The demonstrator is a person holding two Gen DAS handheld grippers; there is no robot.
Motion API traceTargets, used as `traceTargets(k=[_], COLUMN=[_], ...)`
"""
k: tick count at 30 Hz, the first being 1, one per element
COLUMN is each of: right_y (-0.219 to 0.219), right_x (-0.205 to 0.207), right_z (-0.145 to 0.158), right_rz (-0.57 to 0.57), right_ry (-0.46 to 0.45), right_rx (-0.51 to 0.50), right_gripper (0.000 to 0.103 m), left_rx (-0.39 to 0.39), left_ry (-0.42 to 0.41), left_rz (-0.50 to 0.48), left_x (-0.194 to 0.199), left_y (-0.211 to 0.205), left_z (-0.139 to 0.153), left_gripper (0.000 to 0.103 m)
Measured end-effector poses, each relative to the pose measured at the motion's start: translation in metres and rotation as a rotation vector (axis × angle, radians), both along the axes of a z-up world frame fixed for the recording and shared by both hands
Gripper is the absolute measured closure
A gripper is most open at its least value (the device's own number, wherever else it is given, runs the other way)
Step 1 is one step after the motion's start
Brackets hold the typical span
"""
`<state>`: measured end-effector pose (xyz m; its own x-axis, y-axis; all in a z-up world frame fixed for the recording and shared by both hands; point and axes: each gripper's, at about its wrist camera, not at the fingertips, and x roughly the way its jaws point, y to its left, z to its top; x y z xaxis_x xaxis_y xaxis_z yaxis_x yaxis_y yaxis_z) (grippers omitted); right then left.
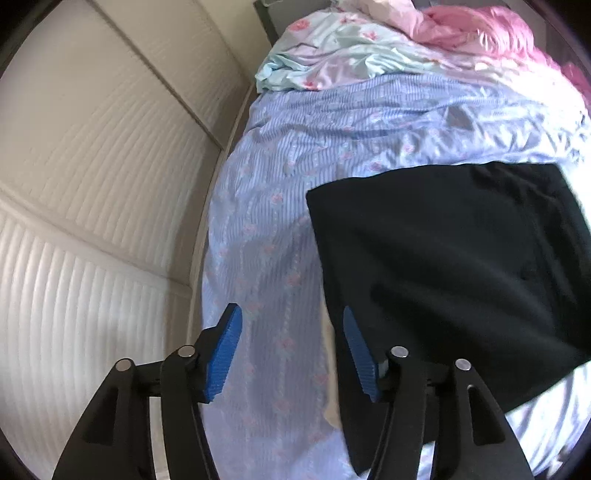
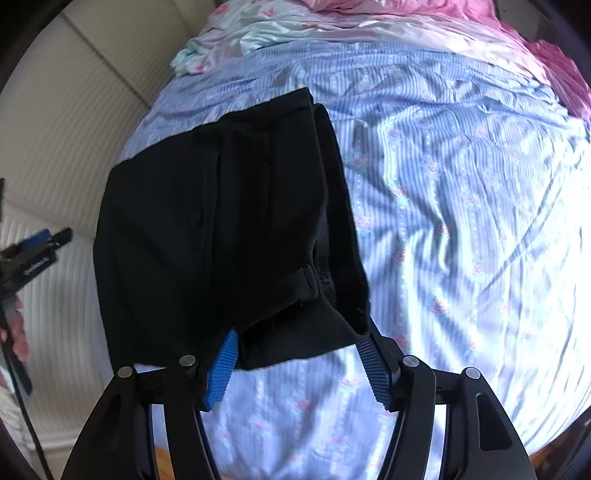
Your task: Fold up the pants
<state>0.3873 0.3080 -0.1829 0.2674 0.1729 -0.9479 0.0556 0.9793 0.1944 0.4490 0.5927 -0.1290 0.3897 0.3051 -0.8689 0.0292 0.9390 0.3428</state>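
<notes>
The black pants (image 1: 450,266) lie folded into a compact rectangle on the blue striped floral bedsheet (image 1: 280,229). My left gripper (image 1: 291,321) is open and empty, above the sheet just left of the pants' edge. In the right wrist view the pants (image 2: 221,229) fill the left centre, with the folded layers and waistband nearest me. My right gripper (image 2: 299,339) is open, its blue pads (image 2: 223,365) on either side of the pants' near edge, not clamped. The left gripper (image 2: 37,254) shows at the far left.
A white ribbed wardrobe wall (image 1: 92,184) runs along the bed's left side. A light blue floral cover (image 1: 332,55) and a pink duvet (image 1: 487,29) are bunched at the bed's far end. Open sheet (image 2: 461,221) lies right of the pants.
</notes>
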Motion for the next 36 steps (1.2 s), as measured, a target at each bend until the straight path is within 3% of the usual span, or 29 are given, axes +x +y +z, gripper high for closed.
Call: traceTargets(k=[3, 8, 15, 18, 22, 25, 31, 36], right_y=[-0.014, -0.033, -0.055, -0.066, -0.082, -0.101, -0.138, -0.171], right_x=[-0.012, -0.032, -0.079, -0.099, -0.123, -0.146, -0.184, -0.208], right_z=[-0.002, 0.004, 0.069, 0.100, 0.132, 0.153, 0.177, 0.193], right_rz=[-0.023, -0.004, 0.110, 0.135, 0.168, 0.192, 0.195, 0.163], right_ry=[0.002, -0.017, -0.201, -0.261, -0.319, -0.364, -0.374, -0.379], right_rx=[-0.031, -0.064, -0.112, -0.098, -0.085, -0.104, -0.098, -0.096], right_gripper=[0.036, 0.036, 0.036, 0.027, 0.025, 0.023, 0.023, 0.023], left_rx=[-0.073, -0.119, -0.165, -0.167, -0.149, -0.153, -0.197, -0.185], left_ry=[-0.018, -0.019, -0.083, -0.109, -0.147, -0.167, -0.184, -0.205], left_rz=[0.040, 0.064, 0.106, 0.095, 0.060, 0.055, 0.070, 0.052], left_x=[-0.026, -0.064, -0.118, -0.136, -0.165, -0.181, -0.217, -0.242], left_y=[-0.007, -0.028, -0.064, -0.085, -0.124, -0.148, -0.191, -0.226], left_z=[0.011, 0.018, 0.053, 0.070, 0.098, 0.116, 0.146, 0.160], left_gripper=[0.043, 0.043, 0.036, 0.030, 0.019, 0.018, 0.012, 0.009])
